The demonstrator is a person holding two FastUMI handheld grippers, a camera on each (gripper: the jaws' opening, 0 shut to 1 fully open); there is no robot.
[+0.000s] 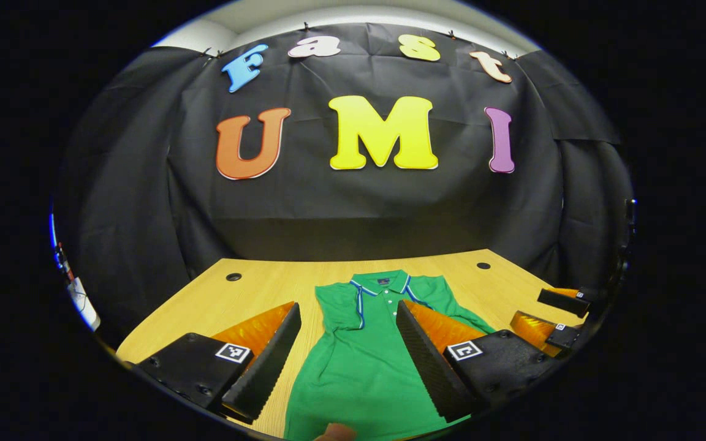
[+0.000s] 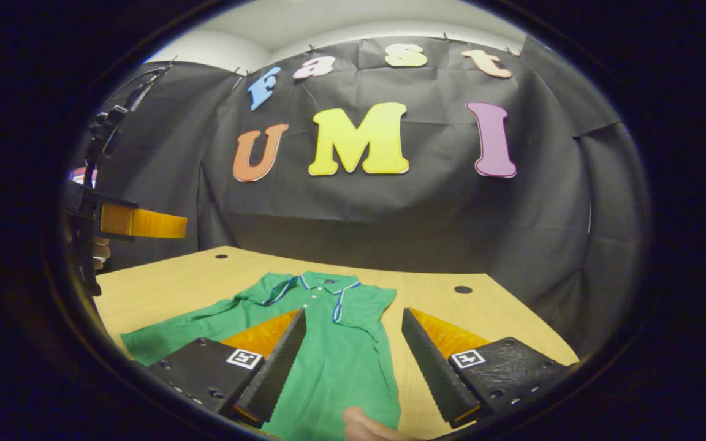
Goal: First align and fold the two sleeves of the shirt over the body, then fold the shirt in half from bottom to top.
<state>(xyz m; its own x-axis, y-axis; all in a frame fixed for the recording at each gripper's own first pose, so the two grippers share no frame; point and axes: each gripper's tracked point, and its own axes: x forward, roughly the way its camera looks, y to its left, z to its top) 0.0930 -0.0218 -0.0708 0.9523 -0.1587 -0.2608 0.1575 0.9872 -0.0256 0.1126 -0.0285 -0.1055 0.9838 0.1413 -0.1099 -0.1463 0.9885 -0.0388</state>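
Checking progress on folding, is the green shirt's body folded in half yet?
No. The green shirt lies full length on the table, collar away from the tools.

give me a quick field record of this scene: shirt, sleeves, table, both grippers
shirt: green polo, lying flat, collar toward the booth wall
sleeves: one folded in over the body; the other spread out on the table
bottom fold: not yet done
table: wooden, with round holes near the far corners
left gripper: open, above the shirt, holding nothing
right gripper: open, above the shirt, holding nothing
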